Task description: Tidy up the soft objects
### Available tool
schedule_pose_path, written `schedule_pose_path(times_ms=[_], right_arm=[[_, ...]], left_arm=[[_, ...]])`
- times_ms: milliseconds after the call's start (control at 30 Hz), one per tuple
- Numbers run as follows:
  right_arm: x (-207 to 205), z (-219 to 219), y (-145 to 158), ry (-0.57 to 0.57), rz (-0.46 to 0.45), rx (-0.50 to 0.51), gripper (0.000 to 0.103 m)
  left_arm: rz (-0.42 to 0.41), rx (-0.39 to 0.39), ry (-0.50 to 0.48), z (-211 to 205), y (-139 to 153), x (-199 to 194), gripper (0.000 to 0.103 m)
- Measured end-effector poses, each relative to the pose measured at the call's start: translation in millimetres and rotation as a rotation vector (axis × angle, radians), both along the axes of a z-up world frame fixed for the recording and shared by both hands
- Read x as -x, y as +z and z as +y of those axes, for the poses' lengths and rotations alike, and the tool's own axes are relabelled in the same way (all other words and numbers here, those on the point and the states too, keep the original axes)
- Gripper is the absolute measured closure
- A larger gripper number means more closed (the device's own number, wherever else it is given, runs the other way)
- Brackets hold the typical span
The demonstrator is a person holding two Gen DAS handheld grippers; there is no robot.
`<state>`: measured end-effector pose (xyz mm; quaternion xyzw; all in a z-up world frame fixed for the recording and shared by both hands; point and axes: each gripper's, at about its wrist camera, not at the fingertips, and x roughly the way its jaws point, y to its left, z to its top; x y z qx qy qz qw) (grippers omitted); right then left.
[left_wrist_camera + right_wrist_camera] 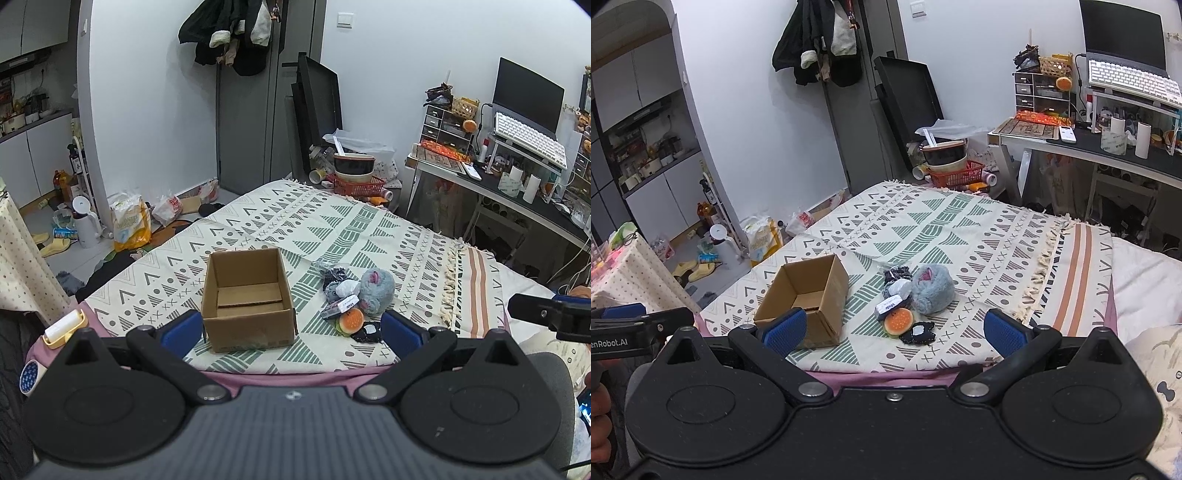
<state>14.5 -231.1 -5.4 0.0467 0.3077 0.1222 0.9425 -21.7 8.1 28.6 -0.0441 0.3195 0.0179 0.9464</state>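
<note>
Left wrist view: the left gripper (291, 328) hangs over the near edge of the bed (369, 229), its jaws spread wide and holding nothing. Between the blue pads (181, 330) sits an open cardboard box (247, 299), upright on the patterned blanket (314, 221), with nothing inside but its bottom flaps. Just right of the box lies a small heap of soft things: a grey plush (376, 291), a burger toy (351, 320) touching its near side, a dark pouch (369, 331) beside the burger, and a dark bundle (334, 277) behind. The right gripper (550, 314) shows at the right edge.

Right wrist view: the right gripper (892, 326) also hangs at the bed's (1145, 273) near edge, jaws spread wide and empty. The box (809, 291) stands left of centre, partly behind the left pad (785, 328). The plush (931, 288), burger (899, 322), pouch (918, 332) and bundle (895, 275) lie clustered between the pads, near the box but apart from it. The left gripper (642, 325) enters at the left edge. A desk (1108, 155) stands beyond the bed.
</note>
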Motion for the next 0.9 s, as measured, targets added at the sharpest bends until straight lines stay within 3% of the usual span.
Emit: schedule_pose_path(times_ms=[400,900], right_arm=[[-16,0,-9,0.019,0.025,0.001,0.0],[-75,-7,-52,0.0,0.132,-0.003,0.0]], left_arm=[[0.014,-0.005,0.015,1,-6,-19,0.001],[0.04,0.04,0.033,-6,-41,-69,0.001]])
